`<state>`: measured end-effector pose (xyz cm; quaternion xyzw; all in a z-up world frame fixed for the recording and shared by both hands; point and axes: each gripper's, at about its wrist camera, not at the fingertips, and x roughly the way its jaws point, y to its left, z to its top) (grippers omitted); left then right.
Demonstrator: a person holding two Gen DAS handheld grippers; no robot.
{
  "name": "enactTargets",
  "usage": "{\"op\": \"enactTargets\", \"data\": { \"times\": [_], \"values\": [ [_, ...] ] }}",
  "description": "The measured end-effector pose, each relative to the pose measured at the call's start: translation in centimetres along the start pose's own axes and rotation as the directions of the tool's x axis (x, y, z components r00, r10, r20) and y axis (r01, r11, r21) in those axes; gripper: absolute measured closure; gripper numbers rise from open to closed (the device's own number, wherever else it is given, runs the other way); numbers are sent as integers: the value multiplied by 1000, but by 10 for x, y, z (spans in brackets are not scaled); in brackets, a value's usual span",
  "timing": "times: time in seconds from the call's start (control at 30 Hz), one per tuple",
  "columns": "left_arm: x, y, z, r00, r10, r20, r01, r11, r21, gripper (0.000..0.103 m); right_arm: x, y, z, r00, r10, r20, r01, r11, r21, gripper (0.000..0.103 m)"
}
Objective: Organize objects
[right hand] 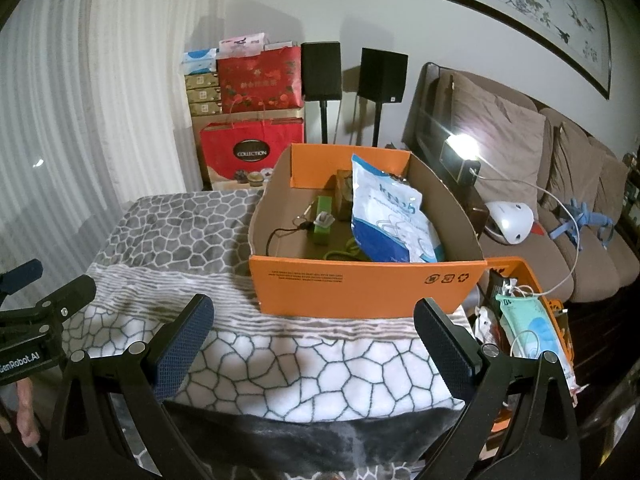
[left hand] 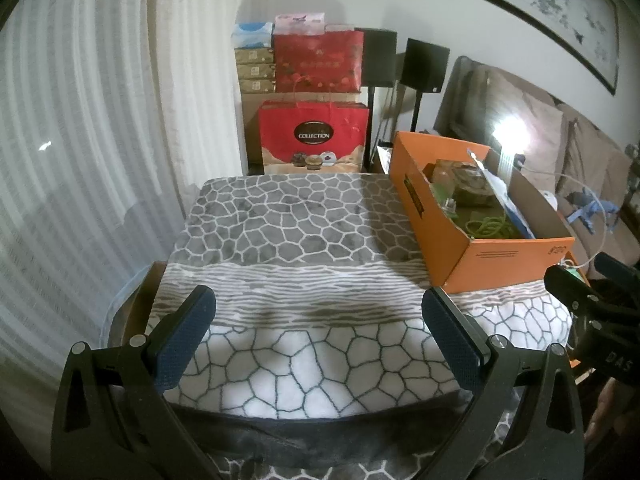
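So both grippers are hovering low over the near edge of the worktop [left hand: 304, 240], which is covered in a fleecy grey-and-white blanket with a cobblestone print. The left gripper [left hand: 318, 336] has its blue-padded fingers spread wide with nothing between them, and the right gripper [right hand: 314, 338] is the same, splayed and empty.

The blanket itself looks bare apart from the open orange cardboard box [right hand: 368, 284] sitting on its right side. Stuff is already in there: a blue-and-white plastic pouch [right hand: 390, 220] leaning against the right wall, a small green rectangular block [right hand: 323, 220] beside it, a thin black cable [right hand: 286, 234] on the box floor, and a coiled green cord [left hand: 490, 227] near the front wall. There's something brownish at the back I can't make out.

My guess is the job is pretty far along, since nothing loose is left on the blanket. What might still be pending is the second orange container [right hand: 528, 276] just off the right edge of the worktop, crammed with a teal packet [right hand: 524, 320] and white wires. Whether that's a source pile or already sorted, I honestly can't tell from here.
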<state>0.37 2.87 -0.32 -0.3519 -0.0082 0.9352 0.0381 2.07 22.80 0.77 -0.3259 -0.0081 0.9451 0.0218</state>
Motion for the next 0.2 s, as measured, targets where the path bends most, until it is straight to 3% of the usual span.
{"op": "enactTargets", "data": {
  "times": [0.2],
  "values": [
    [-1, -1, 0, 1000, -3, 1, 3, 1000, 3, 0, -1, 0, 2, 1000, 4, -1, -4, 1000, 3, 2]
  ]
}}
